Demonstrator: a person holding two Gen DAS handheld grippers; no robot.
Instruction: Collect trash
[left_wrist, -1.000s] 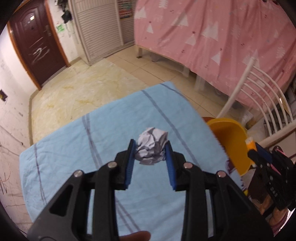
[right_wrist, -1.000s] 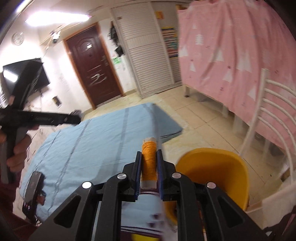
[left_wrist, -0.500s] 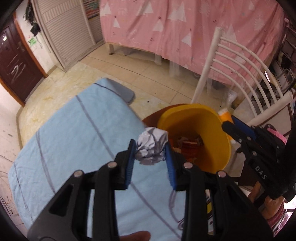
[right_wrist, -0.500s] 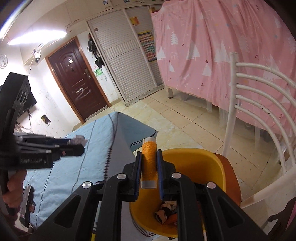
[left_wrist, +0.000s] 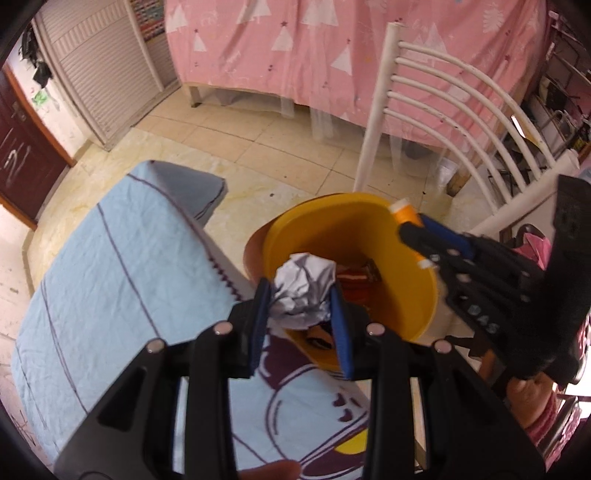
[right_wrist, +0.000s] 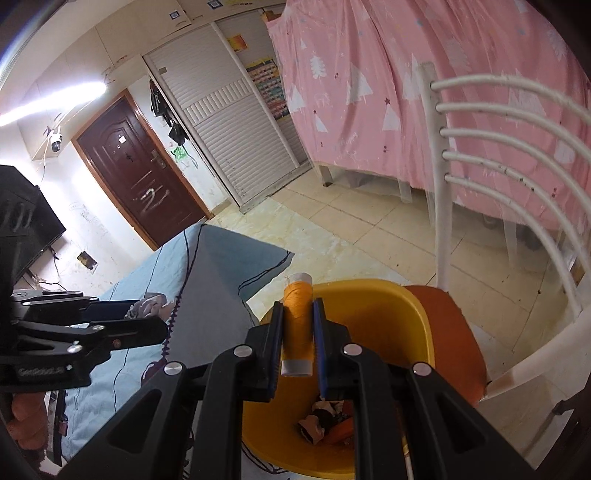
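crumpled paper (left_wrist: 301, 291), judged light and crushable, was pinched across its middle by the left gripper (left_wrist: 300, 314) over the yellow bin (left_wrist: 373, 218); the stiff orange spool (right_wrist: 297, 325) was clamped by the right gripper (right_wrist: 298, 332).

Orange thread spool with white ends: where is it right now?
The orange thread spool is clamped in the right gripper, over the near rim of the yellow plastic bin on the orange-seated chair.

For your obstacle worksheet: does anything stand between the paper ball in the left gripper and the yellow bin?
Nothing visible does. The left gripper holds the paper ball at the bin's near rim, the opening clear ahead. The right gripper, holding a spool, is at the far rim, aside.
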